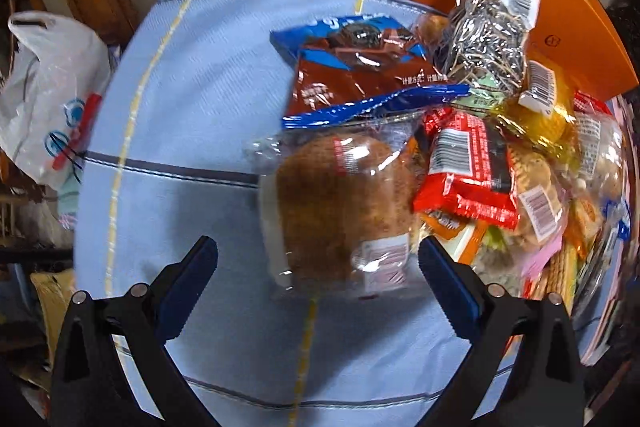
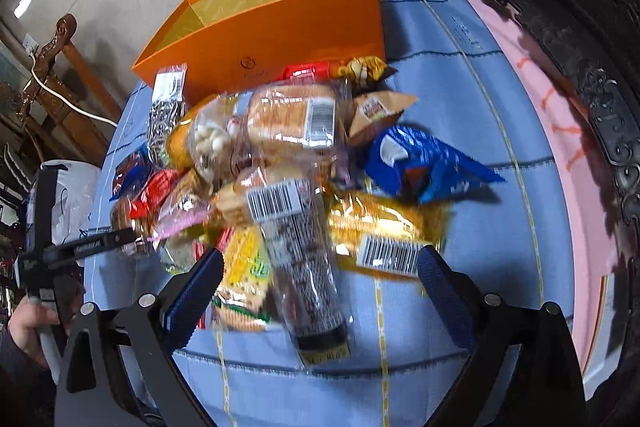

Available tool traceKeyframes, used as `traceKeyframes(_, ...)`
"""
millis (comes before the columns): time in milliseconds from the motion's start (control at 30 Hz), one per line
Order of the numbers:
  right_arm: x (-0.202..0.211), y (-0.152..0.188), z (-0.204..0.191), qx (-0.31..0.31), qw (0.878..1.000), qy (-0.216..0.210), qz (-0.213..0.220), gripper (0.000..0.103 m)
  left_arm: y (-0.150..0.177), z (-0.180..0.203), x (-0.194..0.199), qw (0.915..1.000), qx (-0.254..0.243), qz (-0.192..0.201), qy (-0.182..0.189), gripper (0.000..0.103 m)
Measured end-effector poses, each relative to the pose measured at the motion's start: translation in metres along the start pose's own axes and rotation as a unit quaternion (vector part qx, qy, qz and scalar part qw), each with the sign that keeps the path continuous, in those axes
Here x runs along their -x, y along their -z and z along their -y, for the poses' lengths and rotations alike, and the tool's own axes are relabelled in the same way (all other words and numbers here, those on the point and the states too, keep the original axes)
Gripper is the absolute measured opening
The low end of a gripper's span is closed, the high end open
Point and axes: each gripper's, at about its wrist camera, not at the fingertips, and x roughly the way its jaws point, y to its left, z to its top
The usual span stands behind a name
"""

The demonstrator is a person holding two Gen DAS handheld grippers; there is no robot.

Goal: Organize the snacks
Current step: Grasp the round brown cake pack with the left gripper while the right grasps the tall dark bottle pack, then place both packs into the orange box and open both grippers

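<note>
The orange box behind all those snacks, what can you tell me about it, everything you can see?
The orange box is a long, open-topped carton of smooth, card-like material, bright orange outside, with a paler golden lining that bears faint script. A small round logo sits on its long front wall. It stands upright on the blue cloth at the table's far edge, and nothing shows inside it from here. The snack pile crowds its front wall, and a clear packet of dark seeds appears to lean against one end.

Both black plastic grippers, left gripper and right gripper, carry ridged blue pads and silver screws.
</note>
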Motion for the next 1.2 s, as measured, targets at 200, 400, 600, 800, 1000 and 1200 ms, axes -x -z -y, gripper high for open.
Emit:
traceKeyframes(200, 0.0, 0.011, -0.002, 0.02, 1.0, 0.012, -0.002, 0.098, 0.002, -0.002, -0.018, 0.9991, 0.038, -0.001, 0.017, 0.075)
traceKeyframes(400, -0.024, 0.024, -0.01, 0.049, 0.998, 0.03, -0.033, 0.097, 0.019, -0.004, -0.011, 0.9994, 0.01, -0.001, 0.033, 0.073)
traceKeyframes(600, -0.054, 0.02, -0.024, 0.089, 0.995, 0.031, -0.045, 0.052, 0.046, -0.002, 0.0, 0.9992, -0.001, -0.011, 0.039, 0.073)
traceKeyframes(800, -0.071, 0.005, -0.015, 0.078, 0.995, 0.034, -0.06, 0.034, 0.068, -0.006, -0.003, 0.9992, -0.002, -0.018, 0.036, 0.074)
traceKeyframes(1000, -0.034, 0.002, -0.011, 0.074, 0.996, -0.012, -0.042, 0.025, 0.05, 0.008, 0.012, 0.9991, -0.016, 0.009, 0.037, 0.074)
traceKeyframes(1200, 0.01, -0.013, -0.018, 0.077, 0.996, -0.048, 0.004, 0.026, 0.048, 0.018, 0.051, 0.996, -0.042, 0.051, 0.06, 0.074)
